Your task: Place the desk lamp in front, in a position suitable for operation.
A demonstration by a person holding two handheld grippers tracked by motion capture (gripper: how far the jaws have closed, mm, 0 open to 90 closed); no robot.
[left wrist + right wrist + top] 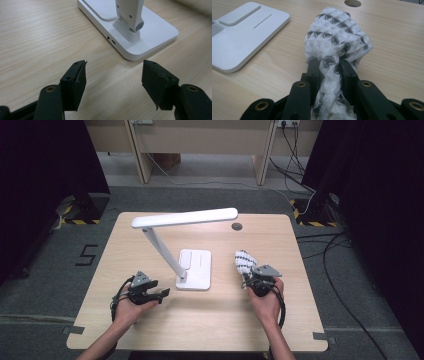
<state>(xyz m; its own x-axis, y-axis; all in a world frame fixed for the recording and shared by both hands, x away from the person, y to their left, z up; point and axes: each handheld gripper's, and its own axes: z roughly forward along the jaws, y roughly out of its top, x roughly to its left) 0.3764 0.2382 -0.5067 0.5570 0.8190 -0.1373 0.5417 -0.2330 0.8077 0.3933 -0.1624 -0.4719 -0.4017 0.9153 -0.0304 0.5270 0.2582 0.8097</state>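
A white desk lamp (192,265) stands mid-table, its flat base (152,32) close ahead of my left gripper (113,75), its long head (185,218) reaching over the table. My left gripper (159,294) rests at the front left, open, nothing between its jaws. My right gripper (252,279) is at the front right of the lamp base (239,37), shut on a bunched white cloth with a black check pattern (337,42). The cloth (244,261) bulges out beyond the fingertips and hangs back between the jaws.
The wooden table (150,320) has a round cable hole (237,226) near its far edge. Black curtains flank both sides, cables trail on the floor at the right, and a wooden desk frame stands behind.
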